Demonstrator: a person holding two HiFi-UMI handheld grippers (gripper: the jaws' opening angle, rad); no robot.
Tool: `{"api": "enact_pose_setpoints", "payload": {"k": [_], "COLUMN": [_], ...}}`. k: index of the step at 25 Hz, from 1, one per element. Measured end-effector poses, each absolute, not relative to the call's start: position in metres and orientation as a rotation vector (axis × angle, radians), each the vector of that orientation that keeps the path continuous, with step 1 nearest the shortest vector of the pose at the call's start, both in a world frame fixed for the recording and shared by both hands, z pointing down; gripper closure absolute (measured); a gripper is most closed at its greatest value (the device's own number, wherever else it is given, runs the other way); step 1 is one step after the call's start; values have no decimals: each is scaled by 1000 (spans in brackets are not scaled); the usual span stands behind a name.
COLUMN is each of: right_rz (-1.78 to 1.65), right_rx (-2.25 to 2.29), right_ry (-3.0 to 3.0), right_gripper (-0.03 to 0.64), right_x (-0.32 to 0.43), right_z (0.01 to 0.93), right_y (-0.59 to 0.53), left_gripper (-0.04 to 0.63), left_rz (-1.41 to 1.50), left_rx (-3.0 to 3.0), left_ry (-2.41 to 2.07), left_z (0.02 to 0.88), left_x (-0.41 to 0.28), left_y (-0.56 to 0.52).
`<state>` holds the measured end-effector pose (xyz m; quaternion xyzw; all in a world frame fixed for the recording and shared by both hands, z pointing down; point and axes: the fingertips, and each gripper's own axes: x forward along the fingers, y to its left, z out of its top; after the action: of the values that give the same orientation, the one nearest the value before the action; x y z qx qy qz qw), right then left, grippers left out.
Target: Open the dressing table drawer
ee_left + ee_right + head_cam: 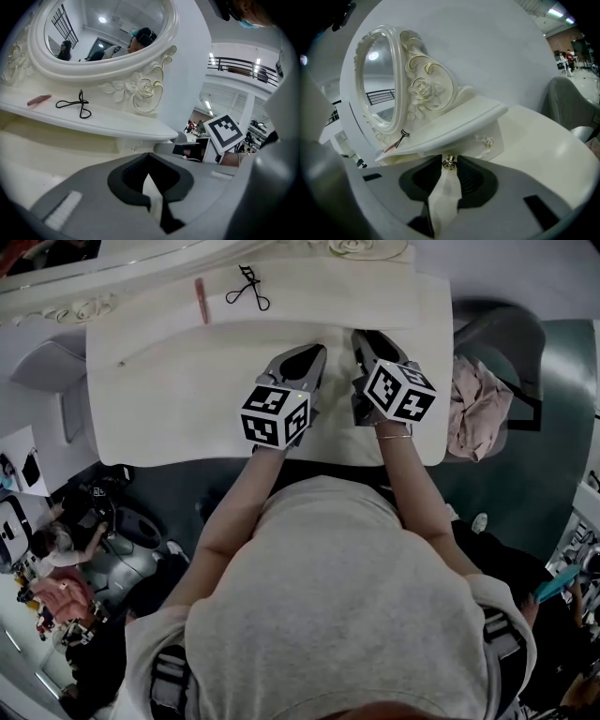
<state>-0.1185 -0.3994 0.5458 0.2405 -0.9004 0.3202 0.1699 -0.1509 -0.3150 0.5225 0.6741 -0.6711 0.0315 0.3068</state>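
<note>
The white dressing table (187, 399) has a small drawer (471, 147) under its upper shelf (454, 124). A little gold knob (449, 162) on the drawer front sits right between the tips of my right gripper (449, 158). Its jaws stand slightly apart, with a thin gap on each side of the knob. A second knob (487, 140) is further right on the same front. My left gripper (149, 154) hovers over the tabletop beside the right one, its tips meeting and holding nothing. In the head view both grippers, left (317, 351) and right (364, 334), point at the shelf, which hides the drawer.
An oval mirror (108, 28) in a carved frame stands behind the shelf. An eyelash curler (248, 289) and a pink stick (201, 299) lie on the shelf. A grey chair (511, 338) with pink cloth (476, 399) stands right of the table.
</note>
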Motion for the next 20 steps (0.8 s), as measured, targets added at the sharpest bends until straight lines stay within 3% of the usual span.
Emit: {"api": "enact_pose_setpoints", "payload": {"k": [20], "right_rz": [793], "right_rx": [632], "right_ry": [-2567], "right_gripper": [514], "right_x": [-108], "right_z": [549], "right_y": [-384], "left_gripper": [586], "left_rz": [67], "left_rx": [1801], "left_ry": [-1755], "left_z": [523], "left_x": [-142], "left_y": [-306]}}
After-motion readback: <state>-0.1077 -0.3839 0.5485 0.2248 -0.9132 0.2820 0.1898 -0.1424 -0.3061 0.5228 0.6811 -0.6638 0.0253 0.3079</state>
